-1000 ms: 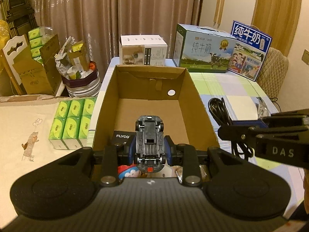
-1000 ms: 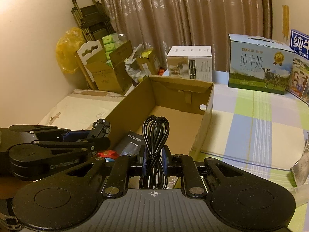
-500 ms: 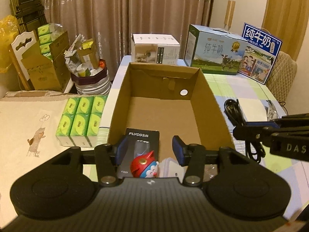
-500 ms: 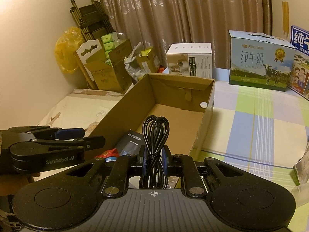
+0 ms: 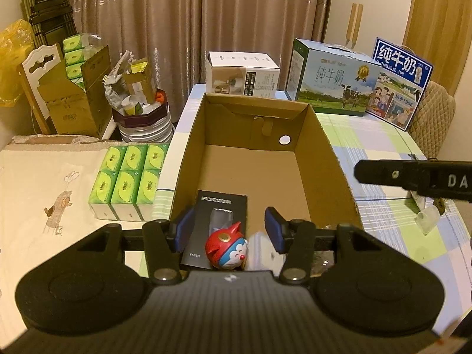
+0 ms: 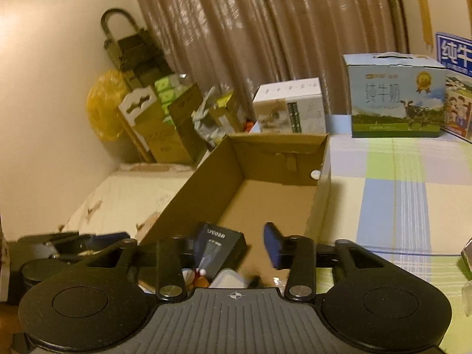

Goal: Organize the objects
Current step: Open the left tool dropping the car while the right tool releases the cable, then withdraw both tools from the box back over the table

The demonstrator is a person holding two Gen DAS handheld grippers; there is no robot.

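Grippers first: left gripper [image 5: 229, 233] has its blue pads [image 5: 184, 230] standing apart and the jaws are opening, with nothing pinched between them. It hangs over the near end of the cardboard box [image 5: 326, 159], and looking down through the gap you see the red and blue cartoon toy [image 5: 227, 249] lying on the box floor, touching or slightly overlapping the black FLYCO package [image 5: 216, 221] behind it. Neither pad touches the toy as far as I can tell. Something pale sits just right of the toy, too blurred to name. Right gripper [image 6: 236, 243] is the same story, jaws opening and not clamped on anything, only one blue pad [image 6: 273, 244] is clearly in view since the other side is hidden behind the black package. It's also poised over the near end of the same box, and in the left wrist view its black arm pokes in from the right edge above the checked tablecloth [image 5: 392, 215]. The rest of the box floor is bare cardboard. Outside the box, green tissue packs [image 5: 126, 177] sit just left of it, and two milk cartons [image 5: 333, 79] stand at the far end of the table.
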